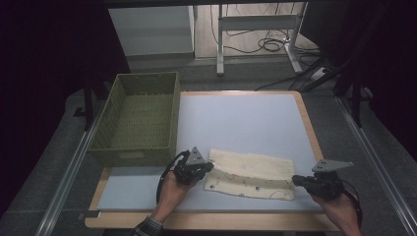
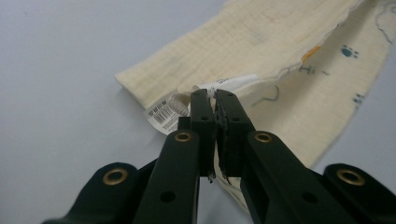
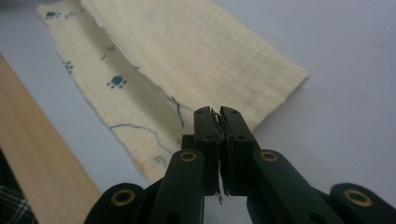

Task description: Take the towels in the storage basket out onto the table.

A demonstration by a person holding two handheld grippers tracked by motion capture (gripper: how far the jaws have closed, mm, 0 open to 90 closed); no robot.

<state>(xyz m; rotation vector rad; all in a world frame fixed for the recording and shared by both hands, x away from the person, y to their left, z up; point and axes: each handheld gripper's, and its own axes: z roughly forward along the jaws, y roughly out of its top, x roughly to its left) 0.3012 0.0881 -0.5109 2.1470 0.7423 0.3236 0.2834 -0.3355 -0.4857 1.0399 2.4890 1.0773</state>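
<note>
Near the table's [image 1: 236, 123] front edge, cloth [image 1: 251, 174] lies folded; my grippers [image 1: 209, 169] [image 1: 295, 180] pinch its two ends. Basket [image 1: 140, 118] at left edge.

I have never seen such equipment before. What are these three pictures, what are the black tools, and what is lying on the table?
There is no robot here. A person holds a handheld two-jaw gripper in each hand: the left gripper and the right gripper. The high view comes from a fixed camera above the table. The other two pictures come from small cameras riding on each gripper and looking along its black jaws.

On the pale table lies a folded cream cloth printed with small blue paw marks; a white barcode label sits at its left end. A green woven basket stands at the table's left side, with nothing visible inside.

Both grippers have their jaws closed, one at each end of the cloth. Whether they pinch fabric is not clear.
</note>
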